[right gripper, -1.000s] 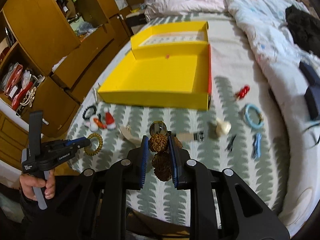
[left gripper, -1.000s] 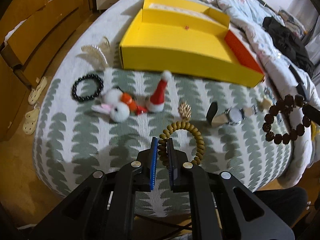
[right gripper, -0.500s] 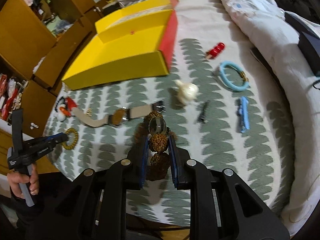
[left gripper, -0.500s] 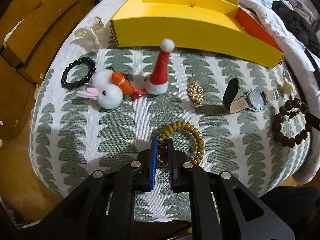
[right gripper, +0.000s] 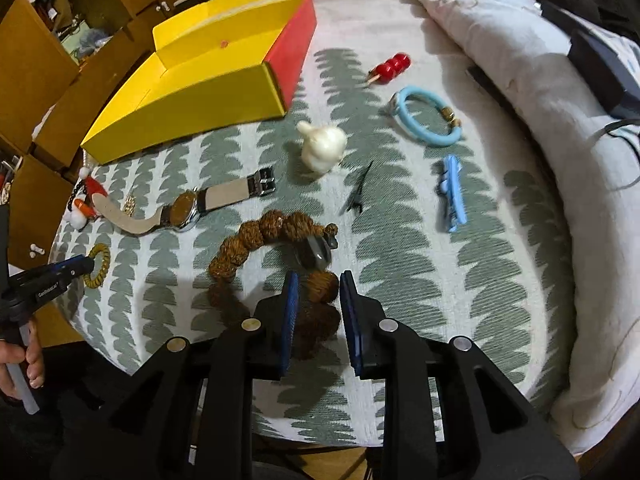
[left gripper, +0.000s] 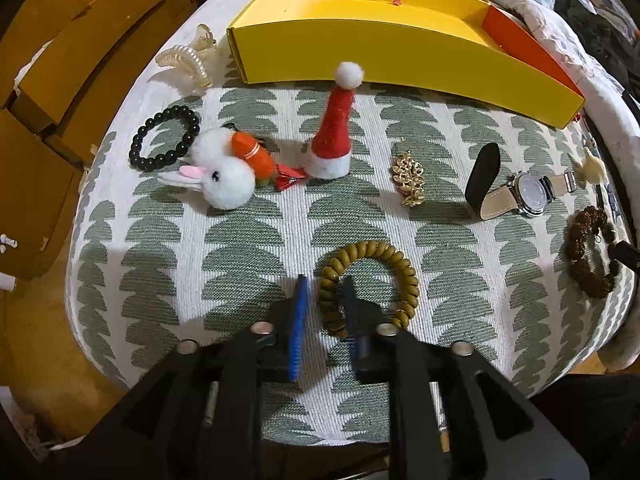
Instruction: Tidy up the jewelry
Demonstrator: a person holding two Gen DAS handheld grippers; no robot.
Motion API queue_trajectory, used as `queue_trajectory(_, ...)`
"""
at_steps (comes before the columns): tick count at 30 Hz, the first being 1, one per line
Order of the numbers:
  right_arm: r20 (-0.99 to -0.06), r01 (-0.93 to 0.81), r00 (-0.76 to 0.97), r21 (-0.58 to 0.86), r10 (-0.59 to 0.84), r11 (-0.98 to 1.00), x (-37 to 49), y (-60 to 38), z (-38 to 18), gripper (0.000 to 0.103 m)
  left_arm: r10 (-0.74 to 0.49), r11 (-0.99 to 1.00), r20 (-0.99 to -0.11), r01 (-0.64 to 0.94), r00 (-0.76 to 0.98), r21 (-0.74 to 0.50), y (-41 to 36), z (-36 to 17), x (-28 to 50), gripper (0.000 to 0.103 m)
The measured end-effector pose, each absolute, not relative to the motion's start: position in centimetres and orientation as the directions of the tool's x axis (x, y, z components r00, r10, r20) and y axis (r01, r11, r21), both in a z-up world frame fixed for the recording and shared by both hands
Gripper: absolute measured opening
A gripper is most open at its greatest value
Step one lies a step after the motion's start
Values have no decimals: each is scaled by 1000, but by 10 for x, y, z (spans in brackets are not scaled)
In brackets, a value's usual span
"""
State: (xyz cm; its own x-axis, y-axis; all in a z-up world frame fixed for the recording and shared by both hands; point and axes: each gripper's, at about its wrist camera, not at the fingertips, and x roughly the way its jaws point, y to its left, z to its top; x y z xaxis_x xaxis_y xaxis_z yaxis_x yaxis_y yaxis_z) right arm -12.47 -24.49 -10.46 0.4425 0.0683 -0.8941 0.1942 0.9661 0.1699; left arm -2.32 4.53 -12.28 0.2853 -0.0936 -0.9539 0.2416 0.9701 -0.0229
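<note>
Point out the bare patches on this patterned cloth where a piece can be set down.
Free: the cloth left of the coil bracelet, below the plush rabbit; and right of the blue clip, toward the duvet. Crowded: the row from the black bead bracelet to the watch.

A yellow box with a red flap sits on a white cloth patterned with grey-green trees.

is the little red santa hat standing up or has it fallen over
Standing up. The santa hat sits on its white brim on the patterned cloth, with its white pompom at the top, just in front of the yellow box.
</note>
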Motion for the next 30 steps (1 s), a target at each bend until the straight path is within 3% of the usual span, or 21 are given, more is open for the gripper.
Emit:
queue_trajectory(2, -886, 206, 460, 168, 56, 964, -127, -249, -100, 28, -95, 971, -953, 239, 289, -24, 46, -121, -23, 27)
queue_trajectory(6, -873, 238, 488, 155, 19, 959, -129, -258, -91, 28, -107, 973, -943, 230, 314, -34, 50, -112, -24, 51)
queue_trajectory(10, -873, 226, 486, 155, 27, 962, -126, -252, -92, 28, -105, 974, -932, 226, 346, -26, 49, -103, -25, 56)
queue_trajectory(13, -868, 209, 496, 135, 14, 969, -125, -243, -89, 29, -90, 975, -919, 221, 383, -4, 47, -97, -28, 66)
queue_trajectory(16, -860, 205, 511, 117, -5, 972, -125, -235, -86, 41, -72, 978, -893, 208, 445, 24, 42, -83, -35, 70)
queue_trajectory(18, -851, 203, 525, 104, -18, 974, -126, -230, -83, 59, -70, 982, -868, 187, 491, 27, 42, -74, -40, 79)
queue_trajectory(22, -839, 179, 544, 98, -15, 979, -128, -220, -77, 63, -19, 988, -804, 136, 594, 78, 43, -54, -51, 81)
queue_trajectory(24, -833, 174, 552, 83, -27, 981, -129, -216, -75, 66, 13, 985, -764, 125, 645, 122, 39, -46, -59, 87)
queue_trajectory(30, -823, 161, 567, 60, -42, 985, -132, -207, -72, 69, -15, 984, -705, 135, 709, 114, 39, -31, -67, 92)
